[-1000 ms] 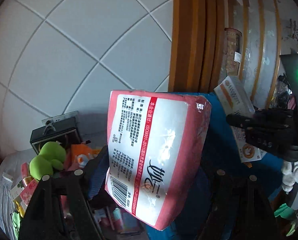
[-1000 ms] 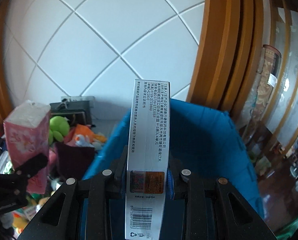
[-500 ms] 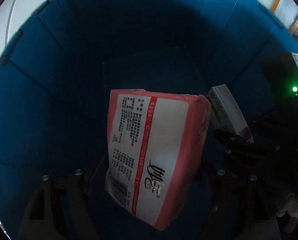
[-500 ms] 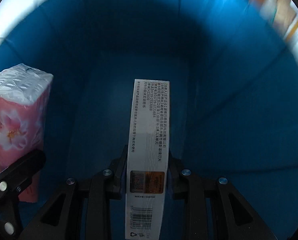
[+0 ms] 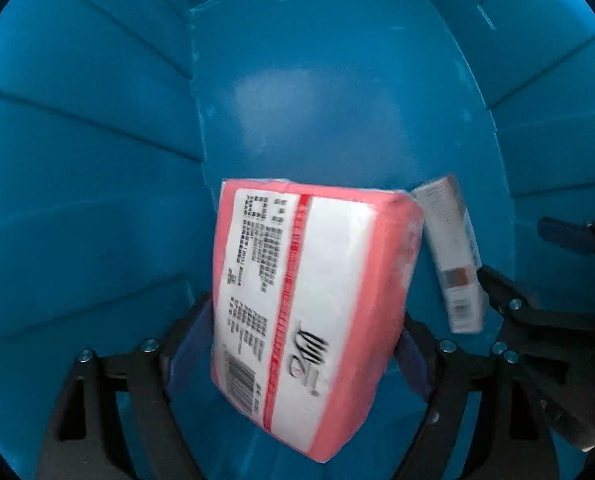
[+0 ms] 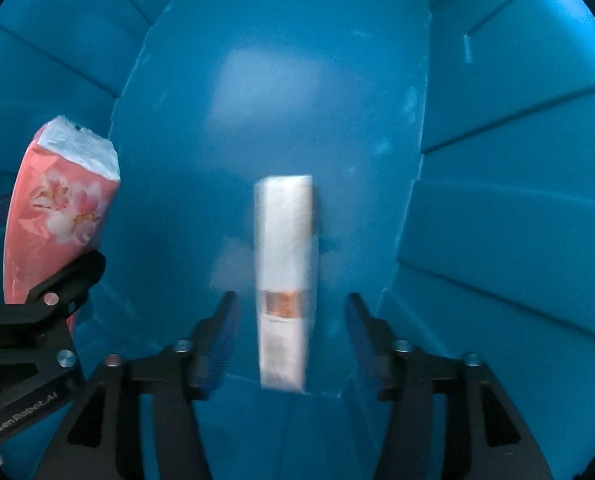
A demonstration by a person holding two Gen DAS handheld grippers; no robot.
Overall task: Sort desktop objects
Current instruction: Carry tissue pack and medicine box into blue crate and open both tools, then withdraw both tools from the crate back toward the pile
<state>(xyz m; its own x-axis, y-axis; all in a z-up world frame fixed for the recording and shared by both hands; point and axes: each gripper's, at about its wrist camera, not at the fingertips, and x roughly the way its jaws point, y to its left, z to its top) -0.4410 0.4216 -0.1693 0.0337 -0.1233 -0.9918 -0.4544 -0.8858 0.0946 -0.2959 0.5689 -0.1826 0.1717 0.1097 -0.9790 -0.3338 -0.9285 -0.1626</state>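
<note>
Both grippers point down inside a blue bin (image 5: 97,128). My left gripper (image 5: 303,320) has a pink and white tissue pack (image 5: 317,280) between its pads. The pads still touch the pack's sides while the jaws are opening. My right gripper (image 6: 290,298) is opening too. A slim white box (image 6: 285,240) stands blurred between its pads, with a clear gap on each side and its lower end near the bin floor. The left wrist view shows the same box (image 5: 453,256) just right of the pack. The right wrist view has the tissue pack (image 6: 61,208) at far left.
The bin's blue walls (image 6: 517,160) close in on every side, and its flat blue floor (image 6: 277,80) lies below both grippers. The two grippers sit close together, the left gripper's black frame (image 6: 37,320) beside the right one. Nothing else lies in the bin.
Both grippers tipped from level above the bin's rim to pointing down inside it. The right jaws spread and let go of the white box. The tissue pack stayed between the left pads.
</note>
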